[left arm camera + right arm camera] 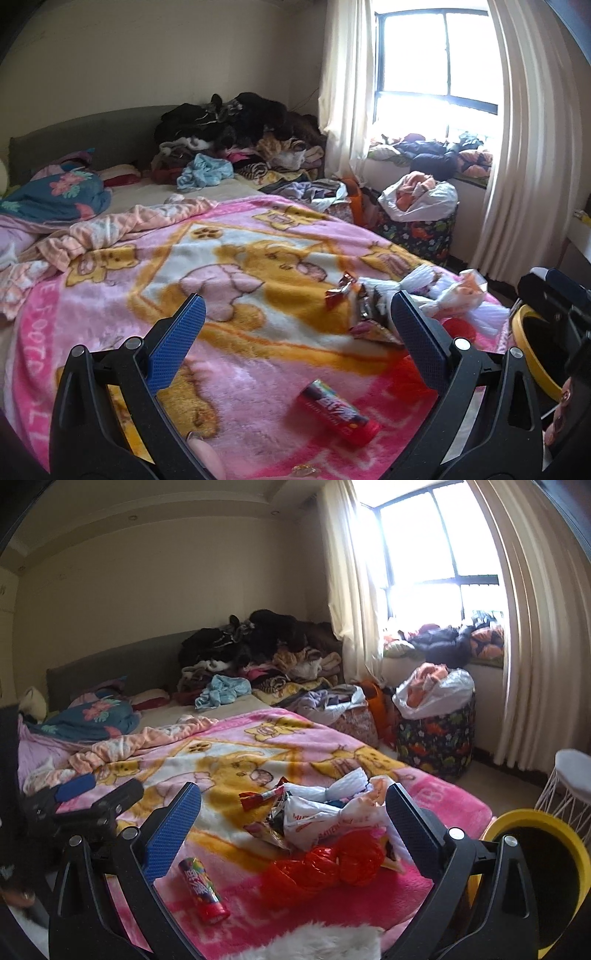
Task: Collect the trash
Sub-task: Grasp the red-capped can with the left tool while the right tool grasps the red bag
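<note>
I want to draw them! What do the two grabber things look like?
Each gripper, left and right, has black plastic arms with round silver bolts. The fingers are flat blue pads with a tiny bumpy grid. No cables show.

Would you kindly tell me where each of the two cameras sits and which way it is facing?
Left wrist: on the left gripper, above the bed's foot, looking up the pink blanket toward the window; its open blue fingers show, with the right gripper at the right edge.
Right wrist: on the right gripper, further right, facing the same way; its open fingers show, with the left gripper at left.
Shared: red tube, wrapper pile, yellow bin.
</note>
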Demonstrator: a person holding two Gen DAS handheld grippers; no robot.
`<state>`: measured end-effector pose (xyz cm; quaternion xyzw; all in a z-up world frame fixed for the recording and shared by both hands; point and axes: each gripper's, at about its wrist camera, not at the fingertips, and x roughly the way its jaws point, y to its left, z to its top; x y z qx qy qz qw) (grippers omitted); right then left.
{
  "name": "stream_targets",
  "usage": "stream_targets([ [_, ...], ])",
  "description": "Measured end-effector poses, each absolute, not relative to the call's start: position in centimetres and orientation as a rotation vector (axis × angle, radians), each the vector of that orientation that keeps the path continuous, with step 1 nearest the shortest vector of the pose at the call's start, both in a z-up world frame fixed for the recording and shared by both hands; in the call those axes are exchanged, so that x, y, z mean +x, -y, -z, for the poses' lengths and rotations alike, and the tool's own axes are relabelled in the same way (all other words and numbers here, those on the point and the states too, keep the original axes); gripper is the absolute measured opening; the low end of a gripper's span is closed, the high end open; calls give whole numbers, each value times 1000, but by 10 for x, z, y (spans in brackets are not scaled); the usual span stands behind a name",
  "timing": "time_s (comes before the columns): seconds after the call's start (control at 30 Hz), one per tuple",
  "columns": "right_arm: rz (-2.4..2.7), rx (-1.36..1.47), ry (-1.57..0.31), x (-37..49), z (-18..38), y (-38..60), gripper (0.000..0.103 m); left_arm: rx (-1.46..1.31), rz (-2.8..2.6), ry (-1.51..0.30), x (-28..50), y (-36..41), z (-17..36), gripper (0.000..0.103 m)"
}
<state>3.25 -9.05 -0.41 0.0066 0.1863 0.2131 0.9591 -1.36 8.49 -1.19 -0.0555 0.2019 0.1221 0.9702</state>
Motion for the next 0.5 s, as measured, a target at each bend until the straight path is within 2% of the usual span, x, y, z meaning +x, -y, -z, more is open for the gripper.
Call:
stream_targets([
  [0.5, -193, 96, -697, 94, 69, 99, 97, -196, -122, -667, 12, -90, 84, 92],
])
